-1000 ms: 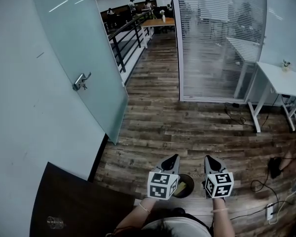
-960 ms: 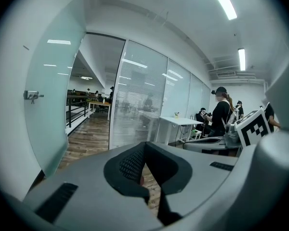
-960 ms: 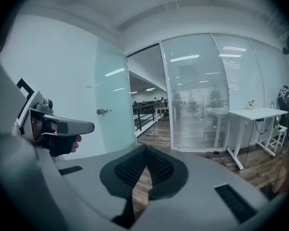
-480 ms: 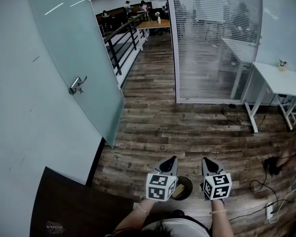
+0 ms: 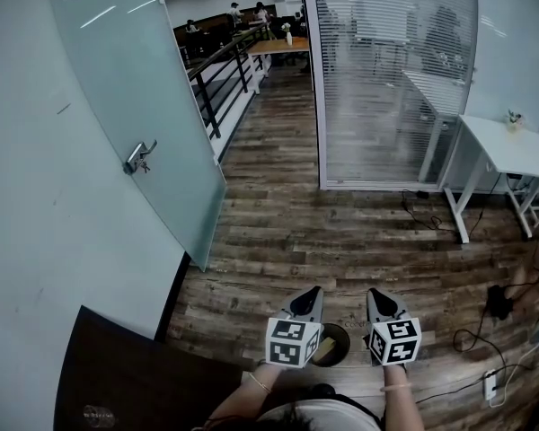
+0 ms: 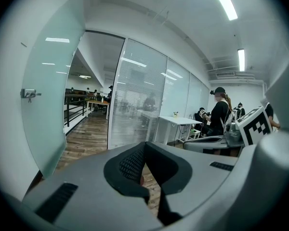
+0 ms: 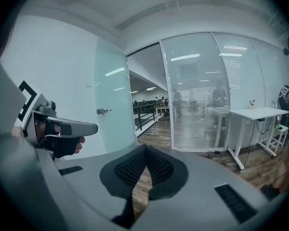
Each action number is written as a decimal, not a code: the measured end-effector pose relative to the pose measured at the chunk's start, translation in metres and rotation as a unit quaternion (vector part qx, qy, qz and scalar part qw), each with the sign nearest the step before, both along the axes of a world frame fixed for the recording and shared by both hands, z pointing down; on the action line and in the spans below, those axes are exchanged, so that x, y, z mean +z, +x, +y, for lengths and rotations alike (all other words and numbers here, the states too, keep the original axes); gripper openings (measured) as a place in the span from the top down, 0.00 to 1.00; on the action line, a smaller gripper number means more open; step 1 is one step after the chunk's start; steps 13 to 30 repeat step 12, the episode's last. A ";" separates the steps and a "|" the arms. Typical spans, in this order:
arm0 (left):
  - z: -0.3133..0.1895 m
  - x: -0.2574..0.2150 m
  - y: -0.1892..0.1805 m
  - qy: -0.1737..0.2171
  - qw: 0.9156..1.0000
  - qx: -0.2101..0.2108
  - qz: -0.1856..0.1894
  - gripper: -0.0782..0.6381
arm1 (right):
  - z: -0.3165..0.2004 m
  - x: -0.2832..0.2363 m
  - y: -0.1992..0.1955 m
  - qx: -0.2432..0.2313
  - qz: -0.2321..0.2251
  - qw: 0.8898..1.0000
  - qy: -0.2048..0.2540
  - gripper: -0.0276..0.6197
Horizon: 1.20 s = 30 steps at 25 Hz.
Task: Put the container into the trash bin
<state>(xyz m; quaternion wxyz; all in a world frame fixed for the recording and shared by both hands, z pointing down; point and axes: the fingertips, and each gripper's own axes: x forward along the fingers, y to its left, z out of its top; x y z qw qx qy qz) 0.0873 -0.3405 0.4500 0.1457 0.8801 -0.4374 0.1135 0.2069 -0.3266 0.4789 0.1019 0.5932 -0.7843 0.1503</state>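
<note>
The person is holding both grippers low in front of the body, side by side and apart. The left gripper [image 5: 318, 288] is clenched, its tips meeting with nothing between them, as its own view is showing. The right gripper [image 5: 373, 291] is clenched on nothing as well. Only the head view is showing the trash bin [image 5: 347, 336], which is standing on the wood floor [image 5: 287, 227] between and just below the two grippers. A pale yellowish thing, apparently the container [image 5: 329, 347], is lying inside it, too small to tell more. Neither gripper view is taking in the bin. Each is instead catching the other gripper at its edge, and the right gripper view is showing the hand wrapping the left gripper's grip. Farther out, loose cables [image 5: 472, 335] are trailing across the floor on the right by a white desk [image 5: 512, 147]. A frosted glass door [image 5: 153, 88] is standing ajar on the left. Only the left gripper view is showing a person [image 6: 219, 117] in dark clothes standing past the desk. Beyond the doorway, a black railing [image 5: 220, 72] is running towards a wooden table [image 5: 283, 47].
</note>
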 end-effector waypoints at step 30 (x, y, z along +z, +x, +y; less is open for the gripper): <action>0.001 0.005 0.001 -0.005 1.000 0.006 -0.002 0.87 | -0.001 0.004 0.001 0.004 0.000 1.000 -0.001 0.95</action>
